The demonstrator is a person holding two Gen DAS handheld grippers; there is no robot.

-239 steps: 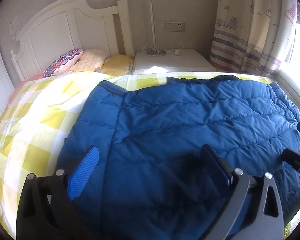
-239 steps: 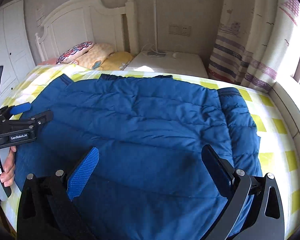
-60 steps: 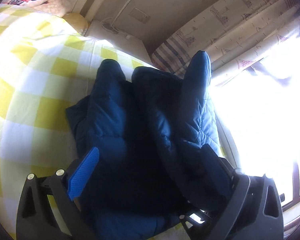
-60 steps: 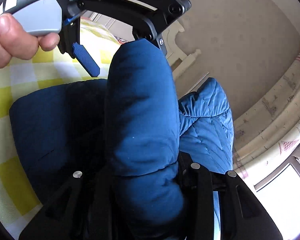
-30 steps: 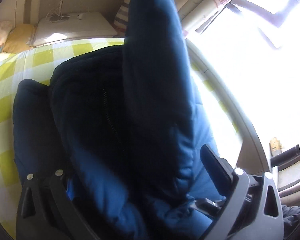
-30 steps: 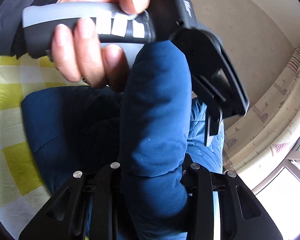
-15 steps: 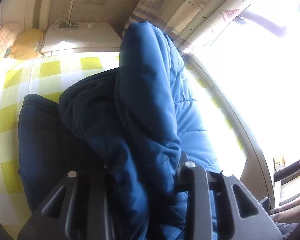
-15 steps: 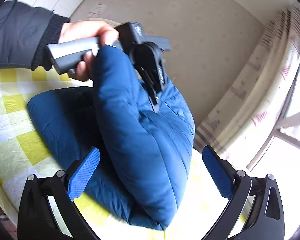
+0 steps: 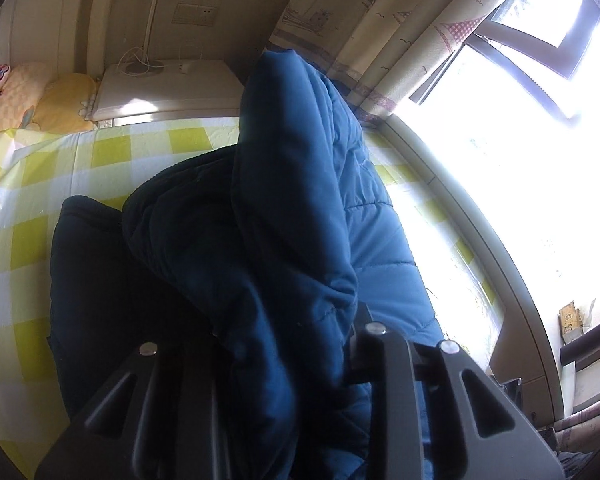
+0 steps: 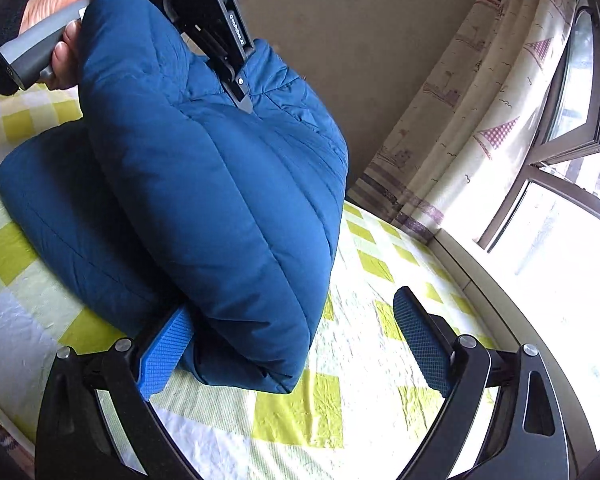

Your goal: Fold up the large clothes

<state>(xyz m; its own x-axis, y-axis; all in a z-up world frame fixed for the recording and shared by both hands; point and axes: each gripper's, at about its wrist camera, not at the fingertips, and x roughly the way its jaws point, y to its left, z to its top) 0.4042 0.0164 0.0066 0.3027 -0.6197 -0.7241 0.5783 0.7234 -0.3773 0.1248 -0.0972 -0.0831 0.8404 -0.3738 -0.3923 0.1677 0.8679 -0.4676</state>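
A dark blue puffer jacket [image 10: 204, 184] lies bunched on the yellow-checked bed sheet [image 10: 340, 380], with one thick fold lifted upright. In the right wrist view a hand [image 10: 68, 20] holds my left gripper [image 10: 240, 92] at the top of that fold. In the left wrist view the jacket [image 9: 284, 208] fills the left gripper [image 9: 284, 344], whose jaws are closing tight on the padding. My right gripper [image 10: 292, 312] stands wide but is narrowing. The fold's lower edge hangs between its blue pads [image 10: 168, 352], brushing the left one without being pinched.
A white nightstand [image 9: 168, 88] with a cable and pillows [image 9: 40, 96] sit at the head of the bed. Patterned curtains [image 10: 480, 100] and a bright window [image 10: 560, 240] run along the right. The bed's raised edge [image 10: 480, 280] lies below the window.
My right gripper has let go of the jacket fold, opened wide and drawn back low over the sheet. My left gripper has shut on the raised fold.
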